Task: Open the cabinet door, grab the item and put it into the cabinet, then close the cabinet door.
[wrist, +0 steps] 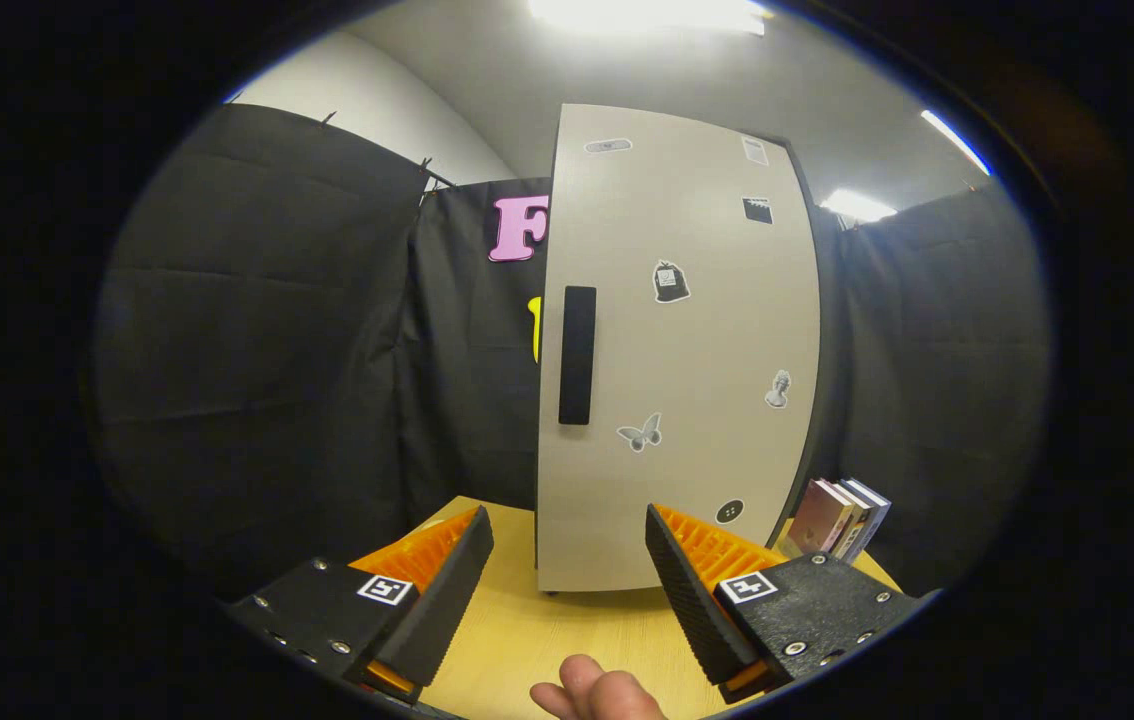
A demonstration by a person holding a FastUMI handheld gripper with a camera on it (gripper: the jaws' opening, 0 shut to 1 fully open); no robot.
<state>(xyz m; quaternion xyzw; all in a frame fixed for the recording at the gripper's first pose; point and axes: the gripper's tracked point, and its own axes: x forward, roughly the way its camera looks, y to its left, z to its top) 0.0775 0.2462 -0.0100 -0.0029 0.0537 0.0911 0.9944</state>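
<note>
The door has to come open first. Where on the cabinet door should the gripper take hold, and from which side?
Probably the handle, a raised upright bar by the cabinet door's free left edge. Come straight on with the open gripper, one finger either side.

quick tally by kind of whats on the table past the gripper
cabinet, door shut, handle: 1
books standing beside the cabinet: about 3
gripper, fingers open, nothing between them: 1
hand by the fingers: 1
total: about 6
</note>
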